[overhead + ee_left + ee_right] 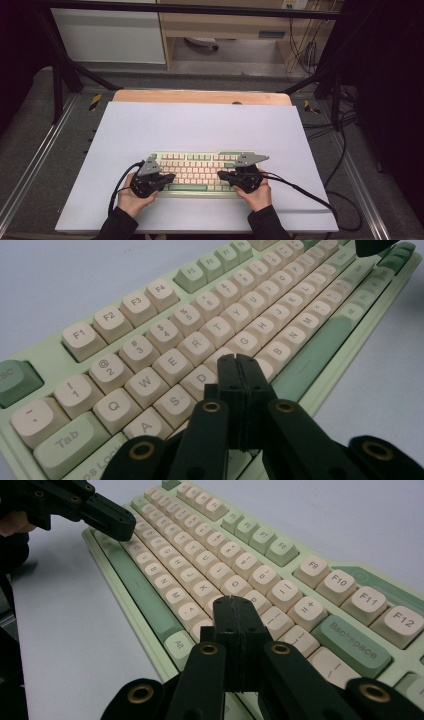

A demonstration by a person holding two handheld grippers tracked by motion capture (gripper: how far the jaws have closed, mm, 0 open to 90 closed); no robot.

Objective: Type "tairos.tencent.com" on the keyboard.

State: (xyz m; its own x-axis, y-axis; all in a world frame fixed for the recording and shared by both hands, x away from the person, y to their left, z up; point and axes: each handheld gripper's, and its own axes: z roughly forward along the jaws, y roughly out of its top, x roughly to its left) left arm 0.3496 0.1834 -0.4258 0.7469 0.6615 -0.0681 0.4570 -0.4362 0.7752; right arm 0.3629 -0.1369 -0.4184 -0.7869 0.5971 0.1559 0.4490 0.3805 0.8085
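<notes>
Item: keyboard (200, 171), pale green case with cream and green keycaps, lying flat on the white table sheet (200, 125), near its front edge and roughly midway between its left and right edges, long side running parallel to that front edge. Left gripper (171, 177), black with a grey three-cornered plate on top, being held in the person's left hand (131, 196) and hovering over the keyboard's left end; in the left gripper view its jaws are standing pressed together with nothing between them, tips poised over the letter keys around D and F; contact with the keys cannot be told. Right gripper (220, 175), same build, being held in the right hand (257, 194) over the keyboard's right end; in the right gripper view its jaws are likewise pressed together and pinching nothing, tips sitting above the punctuation keys left of Backspace (352, 642). Cables (305, 192) are trailing from both grippers toward the table's front edge.
</notes>
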